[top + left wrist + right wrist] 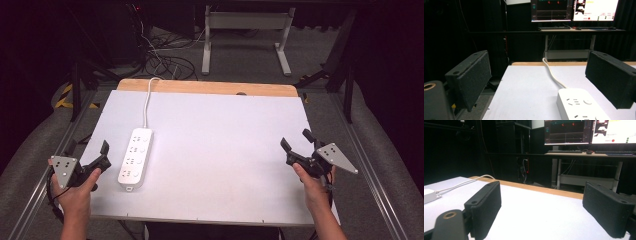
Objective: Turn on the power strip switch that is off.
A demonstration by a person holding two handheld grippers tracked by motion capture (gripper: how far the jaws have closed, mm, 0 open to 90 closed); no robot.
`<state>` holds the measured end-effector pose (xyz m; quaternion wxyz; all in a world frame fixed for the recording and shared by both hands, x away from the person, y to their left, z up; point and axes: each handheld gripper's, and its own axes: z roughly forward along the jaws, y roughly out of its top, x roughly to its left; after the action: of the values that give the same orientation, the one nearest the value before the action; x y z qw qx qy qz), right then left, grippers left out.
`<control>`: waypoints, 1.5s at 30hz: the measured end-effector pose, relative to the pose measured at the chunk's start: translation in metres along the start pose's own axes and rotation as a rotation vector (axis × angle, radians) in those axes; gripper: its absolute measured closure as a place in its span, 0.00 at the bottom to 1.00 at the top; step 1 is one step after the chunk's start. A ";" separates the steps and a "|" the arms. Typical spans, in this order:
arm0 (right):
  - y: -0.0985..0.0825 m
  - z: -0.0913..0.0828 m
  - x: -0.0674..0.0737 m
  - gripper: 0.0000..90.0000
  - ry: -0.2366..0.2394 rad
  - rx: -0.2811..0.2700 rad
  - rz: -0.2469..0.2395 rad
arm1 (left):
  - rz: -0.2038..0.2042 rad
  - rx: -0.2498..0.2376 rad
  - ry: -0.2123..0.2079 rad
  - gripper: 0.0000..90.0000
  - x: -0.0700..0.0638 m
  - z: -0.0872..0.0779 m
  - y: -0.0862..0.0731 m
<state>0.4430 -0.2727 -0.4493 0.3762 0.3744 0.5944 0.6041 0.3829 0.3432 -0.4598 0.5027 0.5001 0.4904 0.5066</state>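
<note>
My left gripper (100, 156) hovers at the table's left edge, jaws spread and empty, just beside the long white plastic power strip (135, 157), ready to reach it. My right gripper (296, 146) waits well apart, jaws likewise wide.

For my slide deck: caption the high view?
Two open claws flank a white power strip on the table.
</note>
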 end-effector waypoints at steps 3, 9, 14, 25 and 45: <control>0.001 -0.001 0.001 0.18 0.005 -0.004 -0.002 | 0.004 -0.002 -0.002 0.08 -0.001 0.000 0.000; 0.000 0.001 0.001 0.18 0.006 0.004 -0.007 | -0.002 -0.003 0.003 0.08 0.000 0.000 0.000; -0.001 0.000 0.001 0.18 0.011 0.007 -0.010 | 0.007 -0.014 0.012 0.10 -0.002 0.002 0.001; -0.001 -0.005 -0.001 0.18 0.027 -0.001 0.008 | -0.069 0.005 -0.038 0.75 0.000 0.005 0.014; -0.005 0.002 -0.001 0.18 0.050 0.024 0.005 | 0.021 0.311 -0.156 1.00 -0.010 0.054 0.054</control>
<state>0.4452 -0.2730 -0.4548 0.3553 0.3652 0.6099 0.6070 0.4360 0.3320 -0.4046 0.4504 0.6148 0.5170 0.3897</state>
